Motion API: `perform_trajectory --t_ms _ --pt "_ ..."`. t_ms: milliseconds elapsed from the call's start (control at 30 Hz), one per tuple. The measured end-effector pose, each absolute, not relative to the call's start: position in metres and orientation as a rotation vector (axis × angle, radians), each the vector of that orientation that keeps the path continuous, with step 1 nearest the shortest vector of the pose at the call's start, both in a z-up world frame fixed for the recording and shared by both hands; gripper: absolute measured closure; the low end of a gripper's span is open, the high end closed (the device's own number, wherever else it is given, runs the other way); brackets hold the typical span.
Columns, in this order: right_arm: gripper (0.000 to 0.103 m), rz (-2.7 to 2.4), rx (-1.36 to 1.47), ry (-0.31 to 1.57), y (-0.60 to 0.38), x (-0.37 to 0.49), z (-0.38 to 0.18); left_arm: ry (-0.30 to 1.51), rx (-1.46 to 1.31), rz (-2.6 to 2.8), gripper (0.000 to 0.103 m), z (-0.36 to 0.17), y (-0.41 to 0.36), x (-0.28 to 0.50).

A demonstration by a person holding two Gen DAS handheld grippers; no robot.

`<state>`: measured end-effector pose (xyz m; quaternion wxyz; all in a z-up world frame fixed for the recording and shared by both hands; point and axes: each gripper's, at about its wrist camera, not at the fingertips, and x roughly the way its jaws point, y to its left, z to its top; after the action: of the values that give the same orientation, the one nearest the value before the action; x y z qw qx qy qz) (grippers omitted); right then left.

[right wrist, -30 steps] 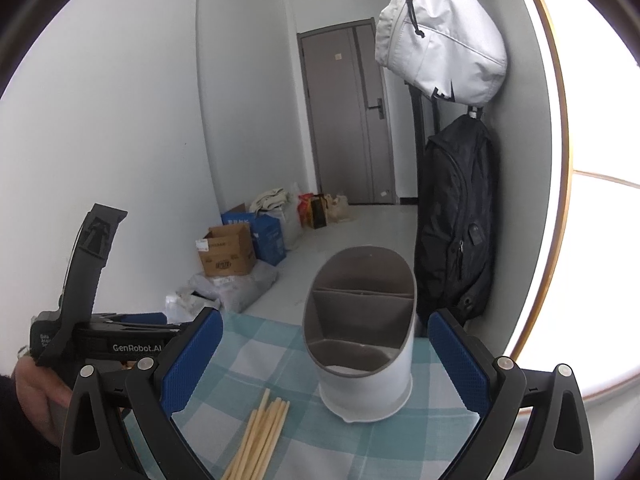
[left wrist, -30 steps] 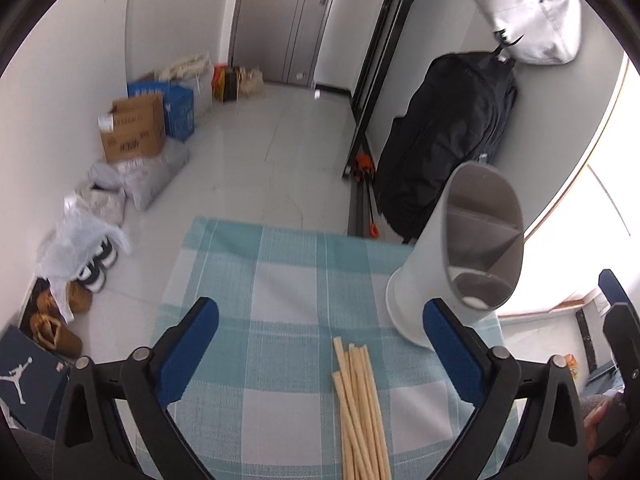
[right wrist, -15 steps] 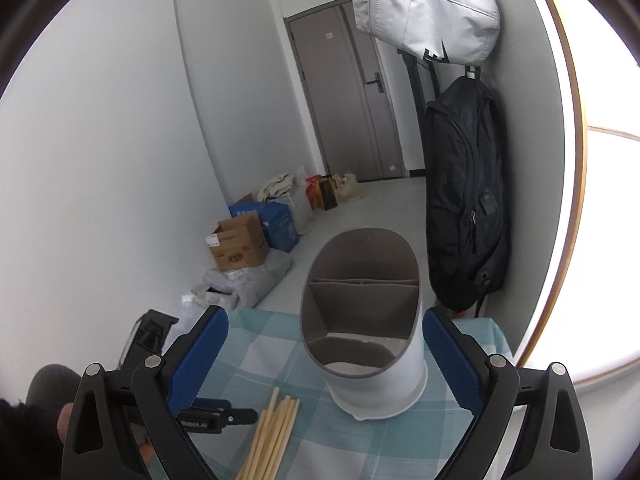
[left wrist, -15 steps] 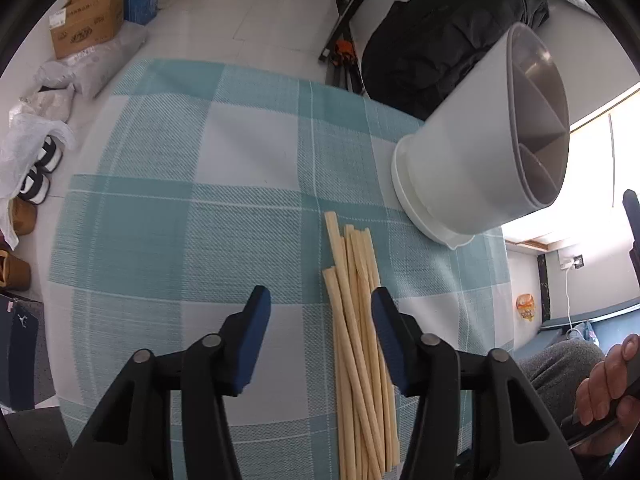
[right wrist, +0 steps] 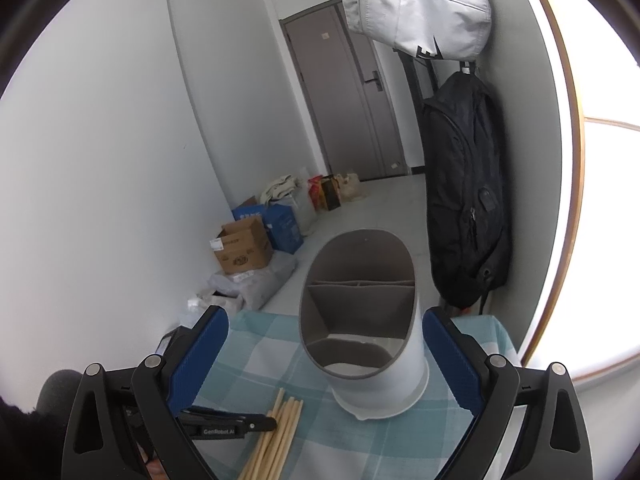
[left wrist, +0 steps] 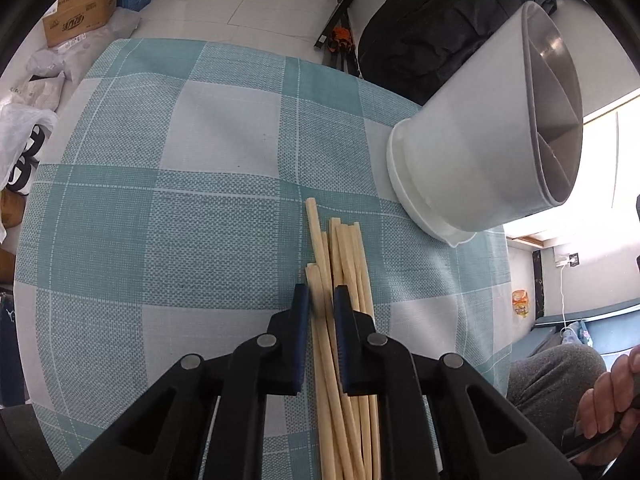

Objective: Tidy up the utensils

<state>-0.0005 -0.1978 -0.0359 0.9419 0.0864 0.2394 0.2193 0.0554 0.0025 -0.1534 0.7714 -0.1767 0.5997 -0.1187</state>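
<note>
A bundle of several pale wooden chopsticks [left wrist: 348, 264] lies on the teal checked tablecloth [left wrist: 160, 220], its ends pointing at a white utensil holder [left wrist: 460, 152] with grey compartments. My left gripper [left wrist: 320, 300] points steeply down over the bundle. Its jaws are closing, and the blue pads pinch two chopsticks at the bundle's left side. The right wrist view shows the holder [right wrist: 380, 384] standing upright, the chopsticks [right wrist: 276, 436] to its left and the left gripper [right wrist: 224, 424] low over them. My right gripper [right wrist: 324, 360] is wide open, short of the holder and holding nothing.
A black backpack [right wrist: 464, 200] and a white bag [right wrist: 412, 4] hang on the wall behind the table. Cardboard boxes [right wrist: 240, 250] and bags sit on the floor to the left. A person's hand [left wrist: 612, 408] and knee are at the table's right edge.
The left gripper tipped downward and sank onto the chopsticks, and its jaws went from wide open to closed around two of them. The right gripper stayed open and hardly moved.
</note>
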Motion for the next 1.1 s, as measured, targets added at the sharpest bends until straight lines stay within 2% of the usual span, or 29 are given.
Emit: perform_trajectory --t_ms 100,533,700,767,833,900,1000,1067,1100 --pt "0.004 0.446 0.176 0.489 -0.197 -0.002 -0.036 1.294 -0.413 -0.243 0.101 -0.157 0.011 0.056" --pt "0.004 0.435 0.113 0.508 -0.184 -0.005 -0.043 1.233 -0.484 -0.191 0.101 -0.152 0.041 0.046" --pt "0.004 0.522 0.161 0.675 -0.167 0.002 -0.062 1.149 -0.540 -0.175 0.101 -0.135 0.056 0.041" --pt "0.009 0.567 0.188 0.756 -0.156 0.004 -0.071 1.108 -0.540 -0.172 0.101 -0.126 0.060 0.039" --pt "0.022 0.603 0.173 0.831 -0.138 0.007 -0.079 1.061 -0.544 -0.184 0.101 -0.116 0.064 0.036" --pt "0.027 0.615 0.158 0.901 -0.122 0.012 -0.087 1.024 -0.536 -0.186 0.101 -0.108 0.064 0.034" --pt "0.044 0.596 0.144 0.975 -0.099 0.024 -0.094 0.989 -0.531 -0.193 0.101 -0.101 0.067 0.030" --pt "0.044 0.568 0.087 1.016 -0.081 0.034 -0.101 0.973 -0.531 -0.194 0.101 -0.099 0.072 0.028" --pt "0.049 0.553 0.066 1.039 -0.073 0.040 -0.106 0.967 -0.543 -0.191 0.101 -0.099 0.077 0.027"
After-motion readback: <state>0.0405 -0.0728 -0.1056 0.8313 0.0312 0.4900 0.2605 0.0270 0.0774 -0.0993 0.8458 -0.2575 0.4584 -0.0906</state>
